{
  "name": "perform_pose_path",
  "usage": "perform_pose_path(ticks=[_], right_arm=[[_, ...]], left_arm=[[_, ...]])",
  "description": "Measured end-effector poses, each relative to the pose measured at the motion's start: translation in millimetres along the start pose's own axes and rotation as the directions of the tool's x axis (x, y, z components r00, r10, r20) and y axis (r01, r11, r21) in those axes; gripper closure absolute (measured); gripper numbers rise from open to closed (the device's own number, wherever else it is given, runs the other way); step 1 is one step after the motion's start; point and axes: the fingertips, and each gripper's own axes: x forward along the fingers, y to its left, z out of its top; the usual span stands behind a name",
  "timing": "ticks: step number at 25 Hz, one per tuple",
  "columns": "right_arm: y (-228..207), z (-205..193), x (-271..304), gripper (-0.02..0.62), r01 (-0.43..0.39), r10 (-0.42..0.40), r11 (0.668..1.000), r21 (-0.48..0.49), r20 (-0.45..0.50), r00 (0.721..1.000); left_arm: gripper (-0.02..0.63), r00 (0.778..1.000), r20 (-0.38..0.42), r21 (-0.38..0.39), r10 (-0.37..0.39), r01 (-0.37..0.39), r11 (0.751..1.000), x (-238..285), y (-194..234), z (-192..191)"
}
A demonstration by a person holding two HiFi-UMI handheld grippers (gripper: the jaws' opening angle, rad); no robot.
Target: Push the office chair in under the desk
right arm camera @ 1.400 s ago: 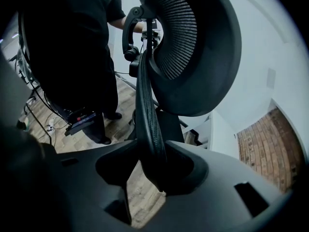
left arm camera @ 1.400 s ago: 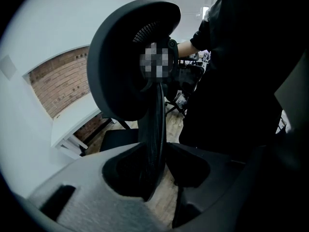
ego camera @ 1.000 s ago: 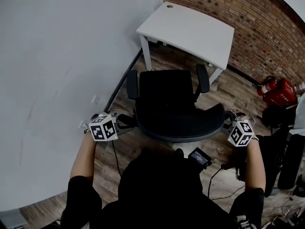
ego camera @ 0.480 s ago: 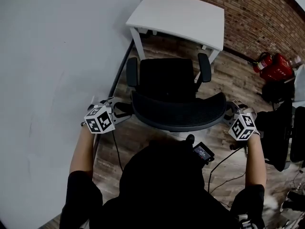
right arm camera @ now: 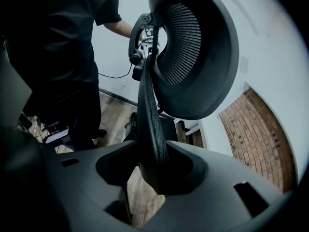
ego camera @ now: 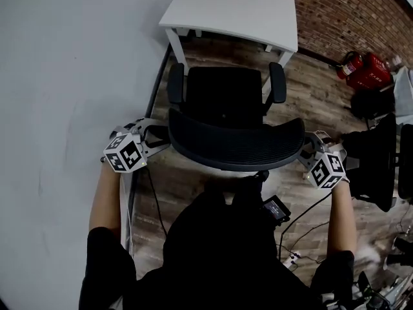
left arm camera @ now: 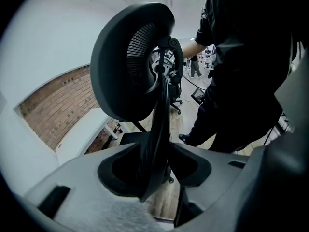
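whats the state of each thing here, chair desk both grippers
white rectangular desk: standing by the wall
black mesh office chair: upright, facing desk, not yet under it
left gripper: shut on the backrest's edge, jaws just been opening
right gripper: shut on the backrest's other edge

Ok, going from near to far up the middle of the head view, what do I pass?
Person's head → chair backrest → chair seat → white desk → brick wall.

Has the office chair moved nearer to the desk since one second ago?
Yes. The chair has rolled toward the desk; its armrests now reach the desk legs.
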Motion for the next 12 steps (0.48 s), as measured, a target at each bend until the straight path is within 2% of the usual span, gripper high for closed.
perform_pose_path(ticks=[8, 12], right_arm=[[7, 9, 6, 0.440, -0.008, 0.008, 1.000, -0.010, 0.013, 1.000], [2, 10, 7, 0.445, -0.020, 0.020, 0.999, -0.030, 0.015, 1.000]], left_arm=[[0.417, 0.998, -0.001, 0.059, 0.061, -0.061, 0.996, -2, 9, -7], [0.417, 0.999, 0.005, 0.064, 0.050, -0.050, 0.997, 0, 15, -8]])
